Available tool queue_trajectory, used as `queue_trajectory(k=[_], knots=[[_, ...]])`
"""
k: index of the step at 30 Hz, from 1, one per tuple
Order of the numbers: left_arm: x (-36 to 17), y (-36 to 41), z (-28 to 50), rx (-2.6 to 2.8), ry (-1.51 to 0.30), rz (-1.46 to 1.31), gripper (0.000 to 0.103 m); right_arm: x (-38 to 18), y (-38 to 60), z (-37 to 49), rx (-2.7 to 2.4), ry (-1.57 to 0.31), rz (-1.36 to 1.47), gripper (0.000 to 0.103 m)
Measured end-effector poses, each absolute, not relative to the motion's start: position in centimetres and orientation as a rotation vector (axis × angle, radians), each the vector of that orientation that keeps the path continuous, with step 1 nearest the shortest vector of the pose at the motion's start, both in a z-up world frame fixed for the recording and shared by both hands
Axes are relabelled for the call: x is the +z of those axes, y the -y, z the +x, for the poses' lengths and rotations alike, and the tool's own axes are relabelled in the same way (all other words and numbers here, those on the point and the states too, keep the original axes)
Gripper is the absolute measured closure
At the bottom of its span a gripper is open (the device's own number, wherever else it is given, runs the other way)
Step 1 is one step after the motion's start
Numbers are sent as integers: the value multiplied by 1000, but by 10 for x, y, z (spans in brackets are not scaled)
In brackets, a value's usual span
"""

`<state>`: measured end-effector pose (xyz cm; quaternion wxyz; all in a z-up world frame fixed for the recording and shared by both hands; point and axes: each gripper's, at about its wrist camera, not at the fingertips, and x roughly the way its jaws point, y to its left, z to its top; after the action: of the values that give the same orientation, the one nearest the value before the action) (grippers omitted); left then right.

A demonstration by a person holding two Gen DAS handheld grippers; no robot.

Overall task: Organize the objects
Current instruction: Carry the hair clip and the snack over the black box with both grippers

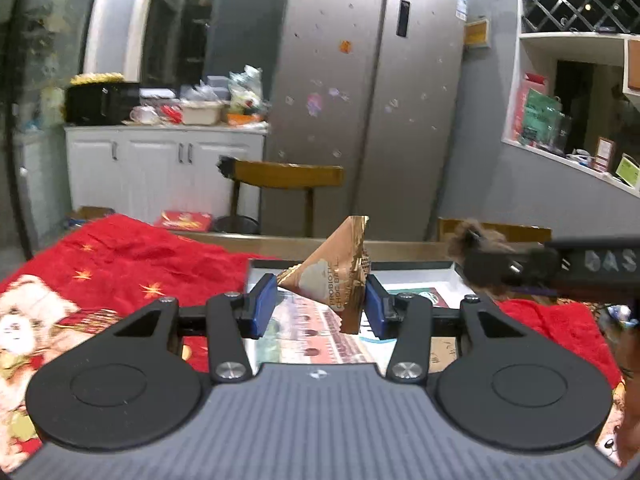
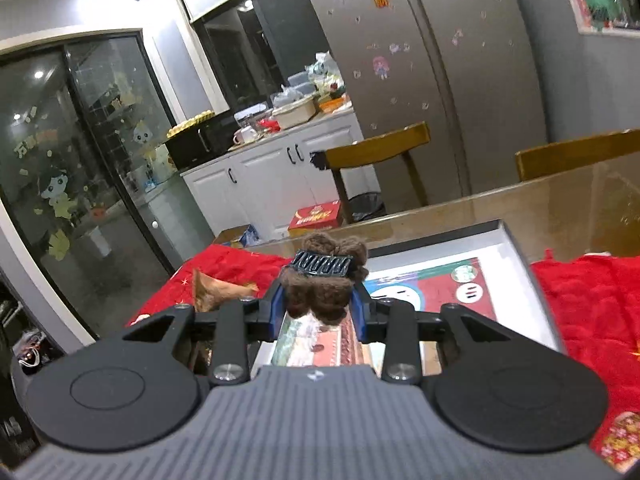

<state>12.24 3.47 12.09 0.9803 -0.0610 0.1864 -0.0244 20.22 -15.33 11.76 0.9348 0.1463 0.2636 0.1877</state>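
Above the shallow white-walled tray with a printed picture on its floor, both grippers hang with a load each. That tray sits on a glass-topped wooden table between folds of a red fleece cloth with gold stars.

Clamped in the left gripper, between its blue-padded fingers, is a gold-brown foil snack packet shaped like a pyramid, lifted clear of the tray with its tip pointing up. The right gripper has its fingers shut on a brown fuzzy hair claw with a dark plastic toothed clip, likewise carried in the air over the tray's near edge. Seen from the left wrist, it hovers just to the right of the packet, apart from it.

My reading is that this is the carry step: both things are picked up and neither is set down yet. Next, each hand needs a free spot inside the tray, a descent until the item rests on the floor, then a release, keeping the two grippers from bumping.
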Motion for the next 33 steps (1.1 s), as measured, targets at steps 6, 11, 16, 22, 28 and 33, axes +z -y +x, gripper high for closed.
queue_trajectory(k=[6, 11, 16, 22, 28, 33], knots=[[94, -37, 155, -77, -443, -118, 51, 93, 141, 232, 375, -610, 319, 66], [56, -40, 176, -79, -542, -116, 50, 62, 138, 248, 367, -668, 328, 66], [28, -32, 186, -53, -601, -60, 50, 34, 142, 260, 355, -761, 327, 66], [20, -32, 190, -57, -614, -56, 50, 22, 145, 270, 346, -826, 323, 66], [18, -33, 192, -57, -618, -53, 50, 19, 140, 272, 348, -863, 309, 66], [19, -34, 191, -56, -620, -57, 50, 19, 139, 273, 354, -876, 302, 65]])
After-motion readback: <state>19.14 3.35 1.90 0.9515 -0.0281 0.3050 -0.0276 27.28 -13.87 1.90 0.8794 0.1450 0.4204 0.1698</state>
